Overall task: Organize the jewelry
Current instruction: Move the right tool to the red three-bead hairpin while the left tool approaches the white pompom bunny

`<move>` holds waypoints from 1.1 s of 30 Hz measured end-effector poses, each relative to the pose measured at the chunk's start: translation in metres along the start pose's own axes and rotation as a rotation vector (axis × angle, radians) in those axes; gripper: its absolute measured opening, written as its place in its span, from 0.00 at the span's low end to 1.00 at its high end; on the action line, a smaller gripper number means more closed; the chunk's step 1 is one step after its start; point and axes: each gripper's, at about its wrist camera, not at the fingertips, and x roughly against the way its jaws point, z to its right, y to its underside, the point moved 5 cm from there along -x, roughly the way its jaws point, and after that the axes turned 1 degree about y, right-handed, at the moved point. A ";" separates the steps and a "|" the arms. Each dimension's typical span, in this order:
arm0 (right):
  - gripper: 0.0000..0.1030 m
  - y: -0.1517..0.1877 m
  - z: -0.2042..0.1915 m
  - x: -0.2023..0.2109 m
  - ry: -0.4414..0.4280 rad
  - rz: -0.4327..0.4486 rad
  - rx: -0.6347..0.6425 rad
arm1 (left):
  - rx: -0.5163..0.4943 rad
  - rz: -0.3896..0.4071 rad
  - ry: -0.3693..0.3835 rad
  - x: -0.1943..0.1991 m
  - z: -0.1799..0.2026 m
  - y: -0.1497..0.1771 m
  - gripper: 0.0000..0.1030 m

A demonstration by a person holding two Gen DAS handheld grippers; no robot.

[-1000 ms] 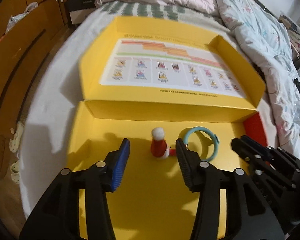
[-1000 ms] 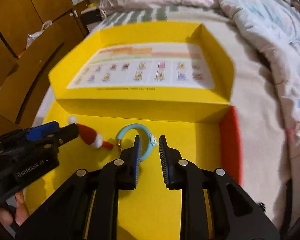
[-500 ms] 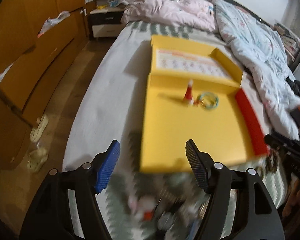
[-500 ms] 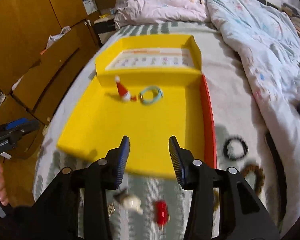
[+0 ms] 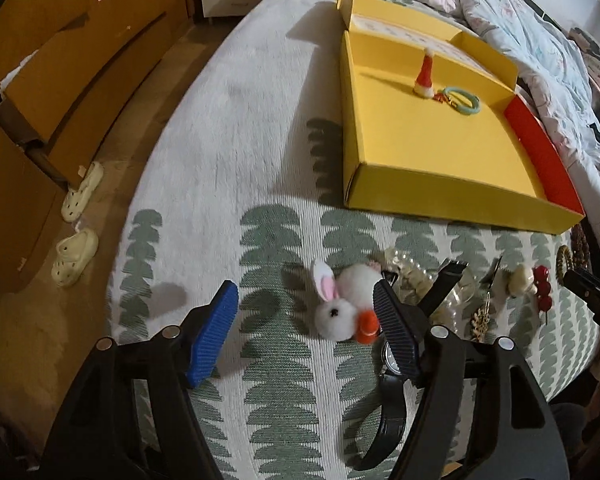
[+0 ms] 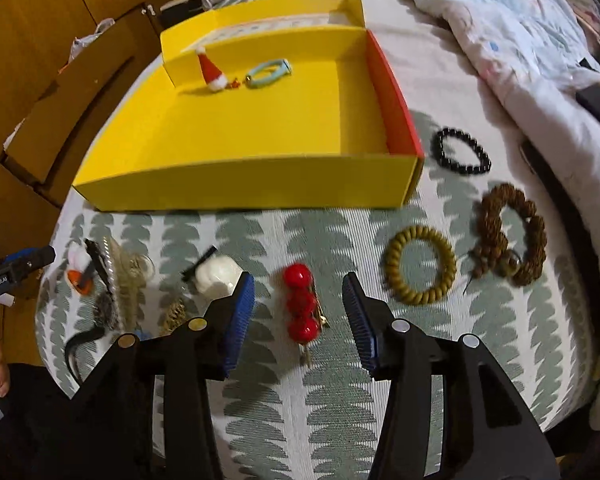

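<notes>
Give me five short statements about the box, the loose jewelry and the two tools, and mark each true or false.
1. The yellow box holds a Santa hat charm and a blue ring. True.
2. The red berry clip lies inside the box. False: it lies on the blanket, between the right tool's fingers.
3. The right tool grips the clip. False: its jaws are opening, pads clear of it.
4. The black bead bracelet lies outside the box. True.
5. The left tool holds the white bunny. False: open around it.
</notes>
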 end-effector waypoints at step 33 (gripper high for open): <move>0.48 0.016 0.006 -0.034 0.020 -0.072 0.000 | -0.079 -0.064 0.019 -0.027 0.030 0.007 0.68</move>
